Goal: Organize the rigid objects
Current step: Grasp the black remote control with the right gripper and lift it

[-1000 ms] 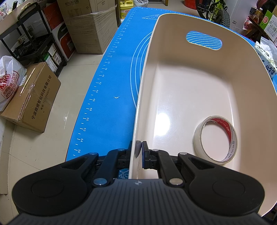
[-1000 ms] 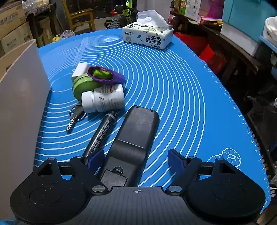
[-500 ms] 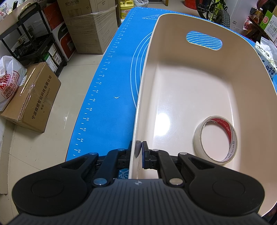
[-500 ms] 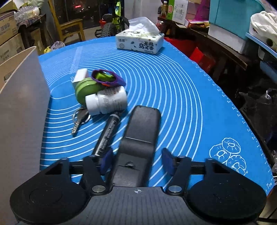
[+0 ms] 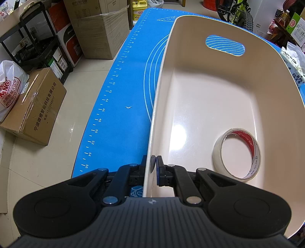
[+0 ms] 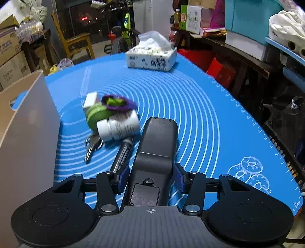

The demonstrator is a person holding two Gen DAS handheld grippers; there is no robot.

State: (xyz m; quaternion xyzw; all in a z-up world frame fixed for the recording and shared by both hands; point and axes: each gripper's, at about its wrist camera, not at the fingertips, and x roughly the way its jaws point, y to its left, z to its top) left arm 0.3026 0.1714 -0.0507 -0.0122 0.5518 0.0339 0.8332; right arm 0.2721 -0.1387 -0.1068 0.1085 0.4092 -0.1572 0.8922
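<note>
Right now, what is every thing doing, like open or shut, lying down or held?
Left gripper: shut on bin wall.
Bin: upright, holds tape roll.
Tape roll: inside the bin.
Right gripper: shut on remote.
Remote: held.
White bottle: lying down.
Marker: lying flat.

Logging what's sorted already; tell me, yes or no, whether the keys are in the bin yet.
No: the keys lie on the blue mat outside the bin, which holds only a tape roll.

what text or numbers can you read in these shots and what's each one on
"34" to "56", even numbers: ruler scale on the blue mat
"400-070": white plastic bag
"1 cm": mat corner in the right wrist view
Too blurred or small: cardboard box print, tape roll core, tissue box, pill bottle label, yellow jug
</note>
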